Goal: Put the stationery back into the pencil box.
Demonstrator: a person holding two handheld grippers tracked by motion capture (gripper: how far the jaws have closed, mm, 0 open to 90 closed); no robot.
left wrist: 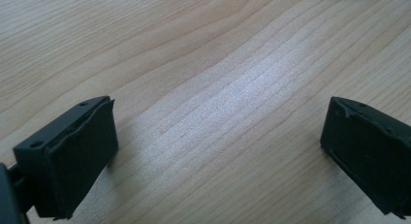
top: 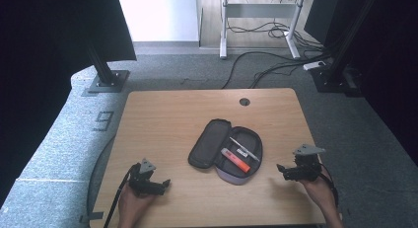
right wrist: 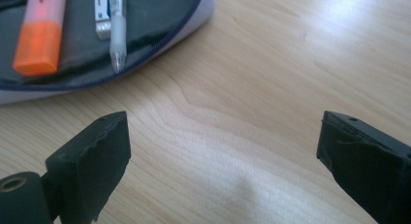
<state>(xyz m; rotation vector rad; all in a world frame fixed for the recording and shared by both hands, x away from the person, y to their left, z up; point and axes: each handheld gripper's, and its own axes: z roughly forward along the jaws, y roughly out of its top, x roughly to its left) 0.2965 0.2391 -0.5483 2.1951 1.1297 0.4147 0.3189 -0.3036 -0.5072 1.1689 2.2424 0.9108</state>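
My left gripper (top: 156, 184) sat low at the near left of the table (top: 162, 109), jaws spread wide with bare wood grain between them and nothing held. I judged this a parked, ready pose, well apart from the work.

At the table's middle lay the pencil case (top: 226, 150), unzipped and folded flat, lid half to the left and tray half to the right. Lying open like that, I judged, it kept its contents reachable from above. In the right half lay an orange highlighter (top: 235, 160), a clear pen (top: 243, 149) and, beside the pen, a small white eraser (right wrist: 102, 16) with a blue patch. Any lettering on the eraser and the highlighter barrel was too blurred to read.

My right gripper (top: 295, 172) rested at the near right, jaws also wide and empty, aimed toward the case's near rim. That put it nearer the contents, so I judged it the likelier one to reach in.

On the floor left of the table (top: 104, 120) a taped "9" was legible.
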